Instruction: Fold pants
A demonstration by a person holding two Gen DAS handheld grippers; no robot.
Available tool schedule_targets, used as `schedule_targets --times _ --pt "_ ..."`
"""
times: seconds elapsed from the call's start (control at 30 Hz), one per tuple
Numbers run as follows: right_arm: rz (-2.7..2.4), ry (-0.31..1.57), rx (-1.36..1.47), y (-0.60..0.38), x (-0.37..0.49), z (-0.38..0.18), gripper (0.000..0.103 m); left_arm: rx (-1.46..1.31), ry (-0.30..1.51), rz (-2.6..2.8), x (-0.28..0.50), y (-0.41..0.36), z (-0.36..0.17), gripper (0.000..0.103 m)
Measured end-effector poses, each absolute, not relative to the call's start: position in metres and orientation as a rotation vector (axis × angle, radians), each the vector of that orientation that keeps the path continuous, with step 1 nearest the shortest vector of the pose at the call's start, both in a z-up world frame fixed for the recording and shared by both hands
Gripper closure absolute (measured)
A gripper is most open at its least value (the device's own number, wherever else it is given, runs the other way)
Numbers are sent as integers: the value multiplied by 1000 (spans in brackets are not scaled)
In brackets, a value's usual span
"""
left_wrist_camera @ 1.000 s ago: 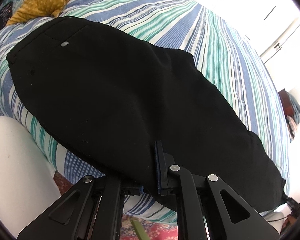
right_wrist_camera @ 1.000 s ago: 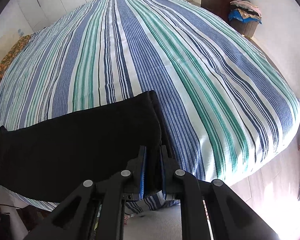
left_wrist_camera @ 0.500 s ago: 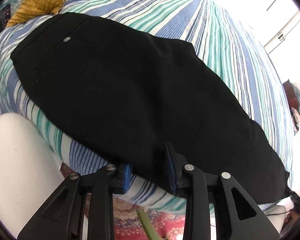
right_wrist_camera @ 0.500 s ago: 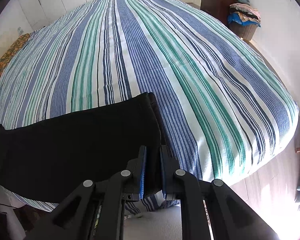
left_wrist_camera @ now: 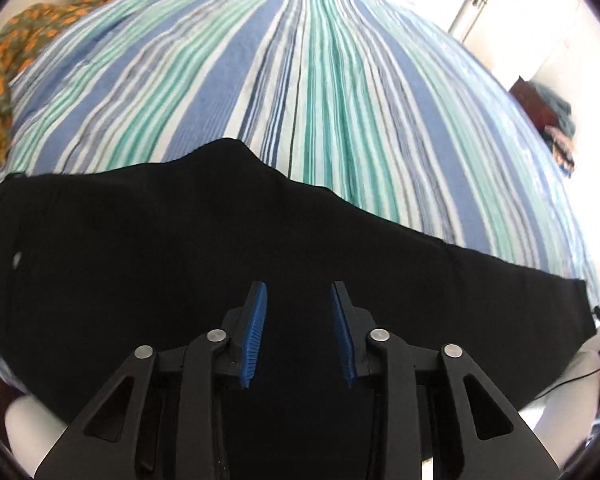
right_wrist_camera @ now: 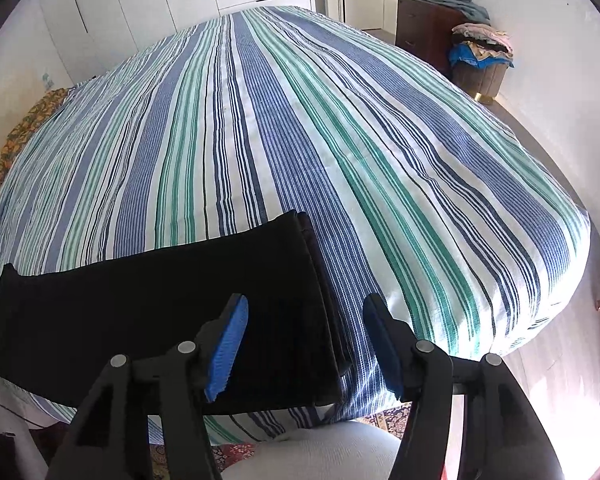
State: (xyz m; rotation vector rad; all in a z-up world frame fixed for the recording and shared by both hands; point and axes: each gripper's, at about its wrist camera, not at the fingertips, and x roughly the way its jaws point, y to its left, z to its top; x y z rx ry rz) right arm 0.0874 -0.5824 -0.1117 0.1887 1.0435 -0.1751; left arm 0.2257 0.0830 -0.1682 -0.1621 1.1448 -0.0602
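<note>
Black pants lie flat along the near edge of a bed covered with a blue, green and white striped bedspread; the rest of the bedspread beyond the pants is bare fabric. In the left wrist view the pants stretch across the whole width, with a small pale button near their left end and a narrower leg end at the right.

The left tongs hang over the middle of the pants, blue pads apart with nothing clamped between them, and they are closing. The right tongs stand over the leg end of the pants; their pads are wide apart and opening, straddling the hem edge without pressing on it, the left pad above the black cloth and the right pad above the bedspread just beside the hem.

Past the far right corner of the bed, a dark wooden cabinet stands against the wall, with a basket of clothes next to it. An orange patterned cloth lies at the far left corner of the bed.
</note>
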Motion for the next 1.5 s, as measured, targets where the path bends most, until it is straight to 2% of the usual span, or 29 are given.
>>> schedule_targets --times 0.07,0.17,0.37,0.43,0.5,0.53,0.73,0.83,0.9,1.0,1.17,1.33,1.37,1.4,1.43,1.5 --pt "-183 1034 193 -583 85 -110 43 -69 1185 11 262 83 -195 84" --pt "-190 1027 204 -585 84 -110 43 -63 1152 93 294 90 -208 85" --pt "-186 1029 210 -585 85 -111 43 -179 1112 160 286 103 -203 85" --pt "-183 1018 225 -587 83 -110 43 -169 1093 139 267 99 -193 76" --pt "-177 998 257 -592 80 -109 43 -175 1060 101 241 94 -181 58" --pt "-174 988 283 -596 78 -108 43 -182 1046 77 229 90 -173 56" --pt "-156 923 544 -632 65 -113 43 -141 1000 -202 172 28 -154 56" --pt "-136 881 717 -655 57 -118 43 -68 1048 -237 169 3 -173 56" --pt "-135 858 787 -669 52 -116 43 -91 1102 -213 172 2 -188 63" --pt "-71 928 830 -669 52 -111 43 -138 1098 -202 169 8 -188 63" --pt "26 1049 553 -635 77 -96 43 -140 1100 -173 160 8 -186 63" --pt "60 1090 360 -614 140 -113 43 -179 1084 -134 152 18 -183 63" --pt "62 1116 318 -609 151 -120 47 -184 1083 -127 150 20 -183 62" --pt "66 1155 268 -603 160 -128 58 -187 1083 -120 148 22 -182 62" --pt "53 1197 201 -598 168 -133 95 -187 1083 -116 145 25 -182 62" --pt "14 1213 95 -589 170 -133 95 -197 1075 -106 140 29 -180 62"
